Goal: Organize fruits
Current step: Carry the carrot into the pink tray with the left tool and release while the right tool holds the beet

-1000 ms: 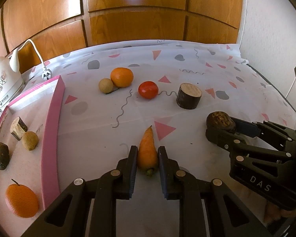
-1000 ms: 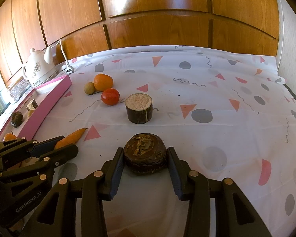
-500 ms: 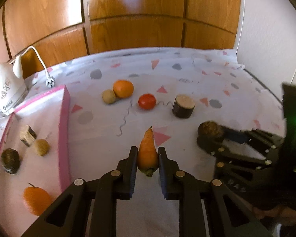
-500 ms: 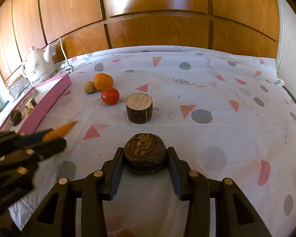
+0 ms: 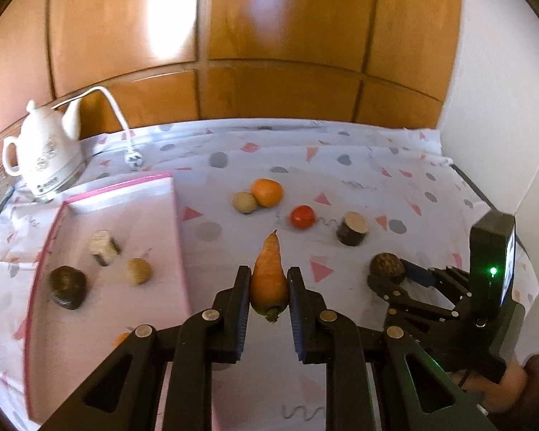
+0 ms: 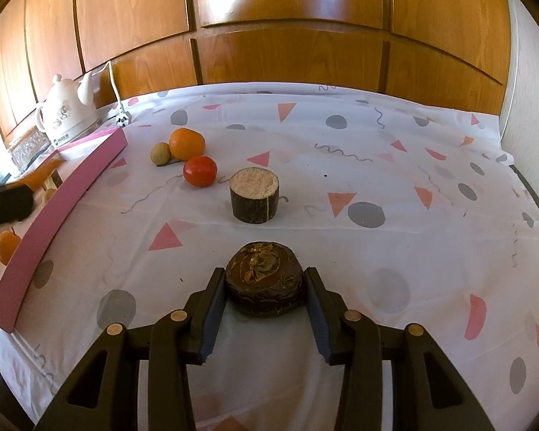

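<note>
My left gripper [image 5: 268, 278] is shut on an orange carrot [image 5: 268, 277], held in the air near the right rim of the pink tray [image 5: 180, 237]. In the tray lie a cut wood-like piece [image 5: 103, 247], a tan round fruit [image 5: 138, 270], a dark fruit [image 5: 68, 286] and an orange [image 6: 7, 247]. My right gripper [image 6: 265, 284] is shut on a dark brown round fruit [image 6: 264, 283] low over the cloth. On the cloth sit an orange [image 6: 187, 143], a tan fruit [image 6: 160, 153], a red tomato [image 6: 199, 171] and a dark stump-like piece [image 6: 254, 199].
A white kettle [image 5: 43, 158] with its cord and plug [image 5: 134, 157] stands behind the tray at the back left. Wooden panels close the back, a white wall [image 5: 503, 89] the right. The patterned tablecloth [image 6: 377, 179] covers the table to its front edge.
My left gripper has lifted the carrot off the cloth and carried it up and left toward the tray. The right gripper and its dark fruit have stayed put.
</note>
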A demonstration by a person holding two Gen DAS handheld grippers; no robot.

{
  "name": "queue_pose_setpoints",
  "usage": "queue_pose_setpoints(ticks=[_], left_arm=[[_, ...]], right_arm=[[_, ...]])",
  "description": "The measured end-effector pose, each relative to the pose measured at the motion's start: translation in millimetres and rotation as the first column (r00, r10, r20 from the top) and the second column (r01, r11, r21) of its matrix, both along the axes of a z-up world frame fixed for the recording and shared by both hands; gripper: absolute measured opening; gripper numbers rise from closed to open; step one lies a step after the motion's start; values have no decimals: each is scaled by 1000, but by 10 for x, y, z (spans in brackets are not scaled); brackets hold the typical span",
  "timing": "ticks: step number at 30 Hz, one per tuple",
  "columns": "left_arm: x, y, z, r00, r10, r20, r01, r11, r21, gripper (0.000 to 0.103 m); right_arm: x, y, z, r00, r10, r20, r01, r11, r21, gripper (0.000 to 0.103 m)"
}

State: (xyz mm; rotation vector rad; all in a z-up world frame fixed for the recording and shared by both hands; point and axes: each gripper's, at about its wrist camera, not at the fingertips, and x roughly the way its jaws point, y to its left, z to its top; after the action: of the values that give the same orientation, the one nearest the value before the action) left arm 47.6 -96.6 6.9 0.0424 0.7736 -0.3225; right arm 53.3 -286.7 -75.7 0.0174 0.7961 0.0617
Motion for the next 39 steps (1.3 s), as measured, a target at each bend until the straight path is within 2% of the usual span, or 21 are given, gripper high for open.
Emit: queue_pose_setpoints(ticks=[7,14,20,25,28,39], left_arm=[[57,578,54,992,126,5,-126,992,-9,20],[180,1273,-133,947,320,-39,-319,948,15,20],[263,1588,-237,912,406,-56,-404,914,45,21],[361,1716,-351,891,444,-98,-442,896,46,21],[352,1742,-368,881,463,-100,-460,886,46,30],[212,1715,-150,893,446,-52,-447,895,-1,34]], right_arm=[[8,38,-1,1000,-3,-3,3,999,-34,43],[4,59,-4,1000,-5,-3,5,999,-46,43],[5,62,-3,1000,-6,-5,6,999,-49,43],[10,75,1,1000,-8,-8,8,998,-58,43],[17,85,4,1000,-11,-12,10,998,-65,43],[22,113,13,999,-32,-22,31,996,-78,43]])
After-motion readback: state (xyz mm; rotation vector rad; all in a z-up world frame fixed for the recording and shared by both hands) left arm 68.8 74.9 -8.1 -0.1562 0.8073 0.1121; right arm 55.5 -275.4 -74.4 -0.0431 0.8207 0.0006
